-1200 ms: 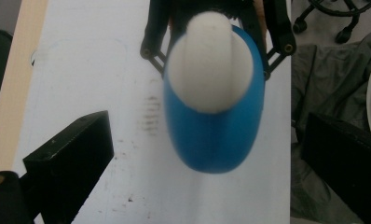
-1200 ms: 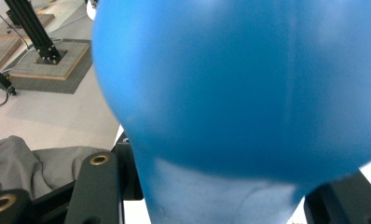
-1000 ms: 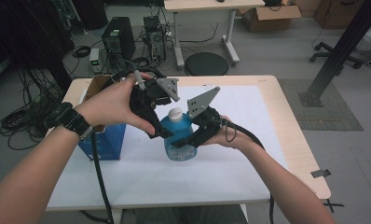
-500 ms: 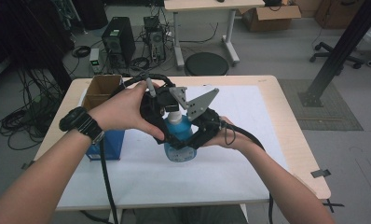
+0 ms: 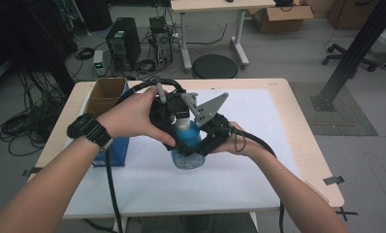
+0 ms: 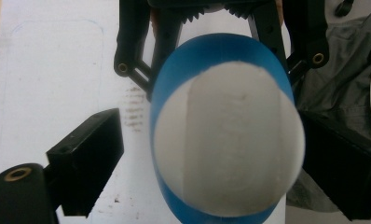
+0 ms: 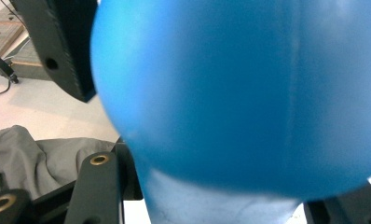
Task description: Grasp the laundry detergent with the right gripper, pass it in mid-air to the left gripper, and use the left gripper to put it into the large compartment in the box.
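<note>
My forearms came in from the near edge and met over the middle of the table. My left hand (image 5: 133,114), with a black watch on the wrist, held the left gripper (image 5: 174,127) pointing down, its jaws just closing but the left one not yet touching. My right gripper (image 5: 205,143) lay level, clamped tight.

No legible text anywhere.

Blue bottle (image 5: 187,145) with white cap (image 6: 228,140)
Black grippers; white sheet (image 5: 259,160) on pale wood worktop (image 5: 307,145); brown and blue box (image 5: 106,99).
</note>
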`<move>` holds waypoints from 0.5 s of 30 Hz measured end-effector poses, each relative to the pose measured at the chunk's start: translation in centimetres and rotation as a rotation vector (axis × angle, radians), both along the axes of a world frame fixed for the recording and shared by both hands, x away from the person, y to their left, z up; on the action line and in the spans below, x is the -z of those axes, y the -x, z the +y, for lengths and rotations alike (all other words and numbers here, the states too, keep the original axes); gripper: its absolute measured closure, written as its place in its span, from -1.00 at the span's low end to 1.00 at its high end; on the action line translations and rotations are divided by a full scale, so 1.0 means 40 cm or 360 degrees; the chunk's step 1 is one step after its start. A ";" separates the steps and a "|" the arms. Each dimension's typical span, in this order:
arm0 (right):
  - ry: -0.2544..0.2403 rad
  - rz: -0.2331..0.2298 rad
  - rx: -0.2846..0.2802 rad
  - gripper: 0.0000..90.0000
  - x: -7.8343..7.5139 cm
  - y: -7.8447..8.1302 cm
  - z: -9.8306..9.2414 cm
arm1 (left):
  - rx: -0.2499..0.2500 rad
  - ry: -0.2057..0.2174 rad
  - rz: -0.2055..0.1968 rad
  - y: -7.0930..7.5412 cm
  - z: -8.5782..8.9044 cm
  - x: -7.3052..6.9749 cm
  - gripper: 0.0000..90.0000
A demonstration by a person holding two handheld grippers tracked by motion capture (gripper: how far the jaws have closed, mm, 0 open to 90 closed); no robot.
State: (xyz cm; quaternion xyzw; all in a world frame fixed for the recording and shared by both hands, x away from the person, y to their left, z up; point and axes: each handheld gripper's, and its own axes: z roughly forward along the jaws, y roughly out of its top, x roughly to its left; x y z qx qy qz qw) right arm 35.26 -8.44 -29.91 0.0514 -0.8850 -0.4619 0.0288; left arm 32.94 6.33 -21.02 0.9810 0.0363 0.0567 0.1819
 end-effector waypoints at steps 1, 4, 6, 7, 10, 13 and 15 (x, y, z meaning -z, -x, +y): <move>-0.0002 -0.0002 0.0002 -0.04 0.000 0.000 0.000 | 0.0004 -0.0004 -0.0002 0.001 0.000 0.000 -0.74; -0.0009 -0.0005 0.0006 -0.04 -0.001 0.000 -0.002 | 0.0002 0.0003 -0.0001 0.003 -0.002 0.000 -0.70; -0.0008 -0.0006 0.0008 -0.04 -0.001 0.001 -0.002 | 0.0001 0.0007 -0.0002 0.004 -0.002 0.000 -0.69; -0.0008 -0.0006 0.0008 -0.04 -0.001 0.001 -0.002 | 0.0001 0.0007 -0.0002 0.004 -0.002 0.000 -0.69; -0.0010 -0.0008 0.0009 -0.04 -0.001 0.001 -0.002 | 0.0011 0.0001 -0.0009 0.005 -0.001 -0.001 -0.66; -0.0009 -0.0013 0.0016 -0.04 -0.002 0.002 -0.003 | 0.0012 -0.0003 -0.0006 0.007 -0.001 -0.001 -0.64; -0.0011 -0.0013 0.0018 -0.04 -0.002 0.002 -0.003 | 0.0012 0.0001 -0.0009 0.007 -0.001 -0.002 -0.61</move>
